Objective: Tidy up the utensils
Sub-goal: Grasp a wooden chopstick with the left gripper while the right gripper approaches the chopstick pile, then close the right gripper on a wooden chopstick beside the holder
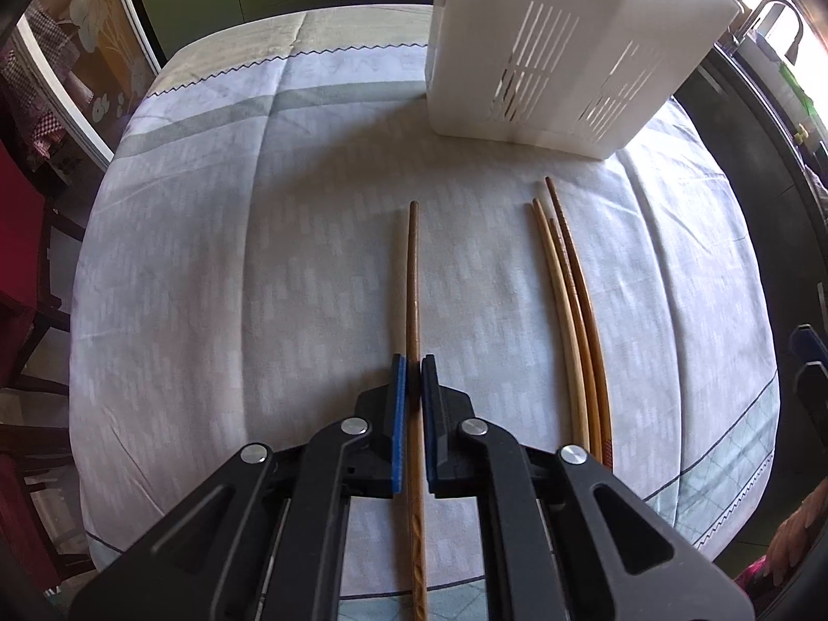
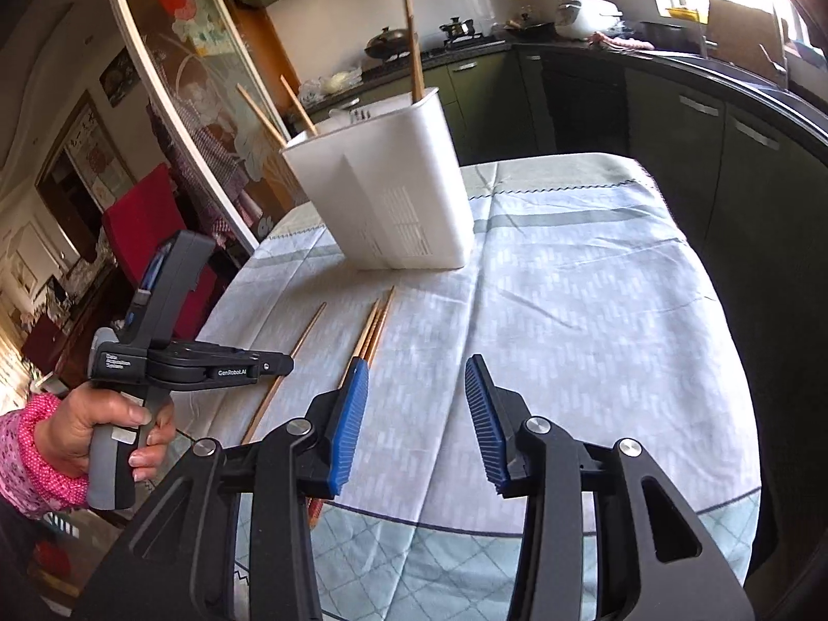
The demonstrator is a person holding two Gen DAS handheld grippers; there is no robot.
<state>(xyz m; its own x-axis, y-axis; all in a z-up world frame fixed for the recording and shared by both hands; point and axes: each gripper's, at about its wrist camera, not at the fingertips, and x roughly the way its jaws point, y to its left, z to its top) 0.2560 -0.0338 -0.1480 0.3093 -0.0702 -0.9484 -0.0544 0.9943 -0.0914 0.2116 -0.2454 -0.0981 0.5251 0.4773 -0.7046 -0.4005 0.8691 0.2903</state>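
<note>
The left gripper (image 1: 414, 378), lettered "GenRobot.AI" along its side, is closing its blue pads on a single brown chopstick (image 1: 413, 279) lying on the tablecloth (image 1: 259, 259). The right gripper (image 2: 416, 403) is hovering with jaws spread wide, holding nothing. Three more chopsticks (image 1: 574, 300) are lying at three o'clock of the single one, with the white utensil holder (image 1: 543, 52) at one o'clock.

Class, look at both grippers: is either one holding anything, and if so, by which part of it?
The left gripper has its fingers closed on the single dark chopstick, gripped along its thicker, patterned half. The right gripper is open and holds nothing.
</note>
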